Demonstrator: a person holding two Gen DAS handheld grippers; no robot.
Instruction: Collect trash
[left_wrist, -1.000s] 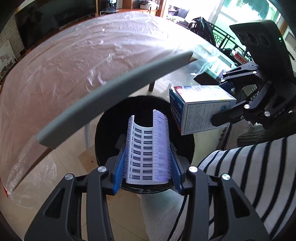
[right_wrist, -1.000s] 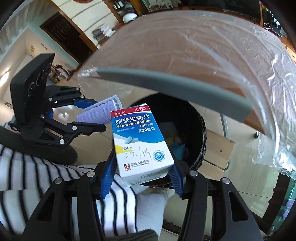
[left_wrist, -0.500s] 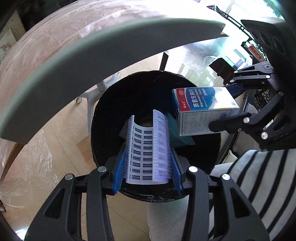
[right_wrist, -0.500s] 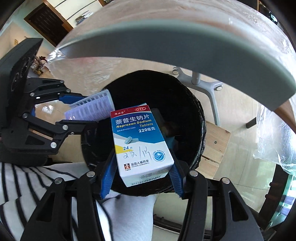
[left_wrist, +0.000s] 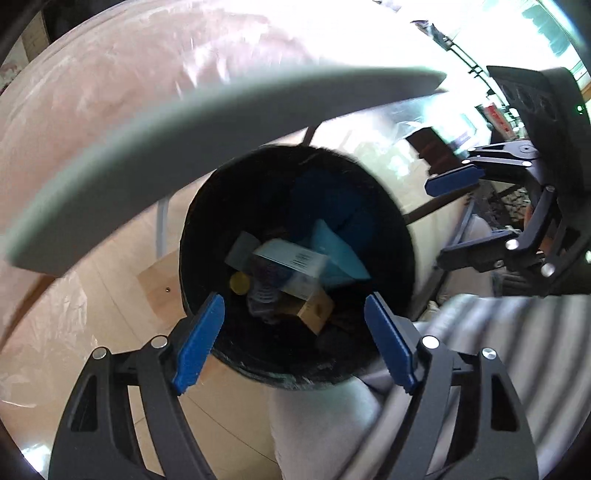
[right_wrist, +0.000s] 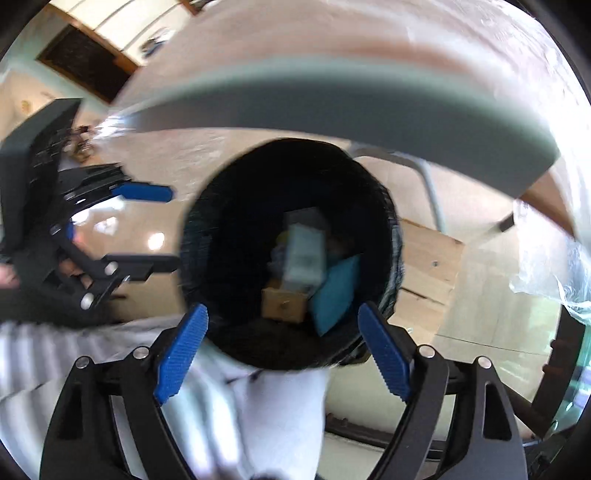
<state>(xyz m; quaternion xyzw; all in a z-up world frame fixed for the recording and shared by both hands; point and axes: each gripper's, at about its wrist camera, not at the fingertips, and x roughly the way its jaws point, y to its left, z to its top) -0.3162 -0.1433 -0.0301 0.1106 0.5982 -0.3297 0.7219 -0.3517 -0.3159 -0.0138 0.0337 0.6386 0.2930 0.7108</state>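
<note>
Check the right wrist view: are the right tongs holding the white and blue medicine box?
No: the right tongs stand open with nothing between their blue pads, and the white and blue medicine box lies inside the round black bin.

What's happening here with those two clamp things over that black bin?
A person holds a gripper in each hand above the black bin, dropping trash into it. The left gripper and right gripper have just been opening their jaws, and nothing is between them now. A medicine box lies blurred inside the bin among other scraps.
</note>
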